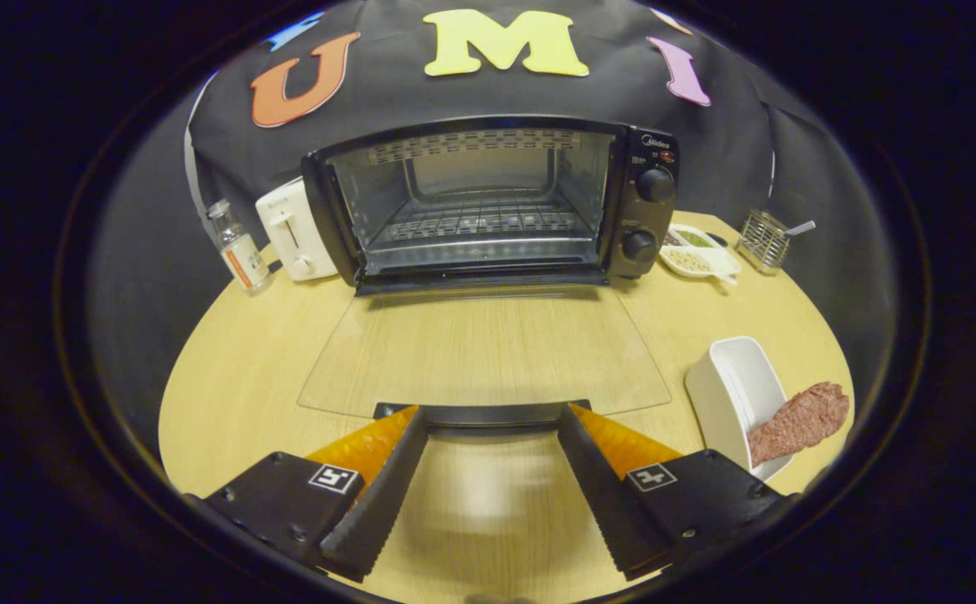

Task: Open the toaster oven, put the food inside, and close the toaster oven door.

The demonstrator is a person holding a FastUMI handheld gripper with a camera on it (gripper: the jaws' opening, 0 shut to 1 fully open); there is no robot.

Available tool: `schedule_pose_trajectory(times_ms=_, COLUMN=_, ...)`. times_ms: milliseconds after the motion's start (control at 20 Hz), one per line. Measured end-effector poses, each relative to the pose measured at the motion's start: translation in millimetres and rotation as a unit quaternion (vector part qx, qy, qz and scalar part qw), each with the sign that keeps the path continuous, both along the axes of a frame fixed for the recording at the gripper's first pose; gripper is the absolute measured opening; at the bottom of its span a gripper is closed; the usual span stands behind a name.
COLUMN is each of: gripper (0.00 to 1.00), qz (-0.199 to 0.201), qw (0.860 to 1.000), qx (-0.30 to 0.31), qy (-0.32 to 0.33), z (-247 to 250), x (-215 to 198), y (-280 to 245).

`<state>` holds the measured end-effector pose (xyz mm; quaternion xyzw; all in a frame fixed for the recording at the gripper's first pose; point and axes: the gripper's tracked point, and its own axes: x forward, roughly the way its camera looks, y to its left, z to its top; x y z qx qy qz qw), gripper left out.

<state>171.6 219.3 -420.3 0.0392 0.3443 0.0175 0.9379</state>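
Standing open: toaster oven (488, 201), glass door (484, 352) lying flat on the table (236, 369), its handle (483, 413) at the tips of the gripper (488, 415), fingers spread, gripping nothing. Resting rightward: meat slice (798, 419) overhanging a white dish (727, 394).

Light wood table (236, 369) spreads beyond and under the claw, round-edged, glare patch near the claw. Black cloth wall (739, 159) hangs behind, far ahead of the claw, creased, meeting the table's back edge. Room dim around the table; light falls from above onto the tabletop.
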Motion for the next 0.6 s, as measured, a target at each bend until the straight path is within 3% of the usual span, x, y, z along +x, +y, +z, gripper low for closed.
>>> schedule_pose_trajectory(times_ms=350, gripper=1.0, qz=0.011, qw=1.0, qx=0.014, qy=-0.014, z=14, x=-3, y=-2)
schedule_pose_trajectory(times_ms=600, gripper=1.0, qz=0.01, qw=0.998, qx=-0.017, qy=-0.062, z=68, x=-9, y=-52)
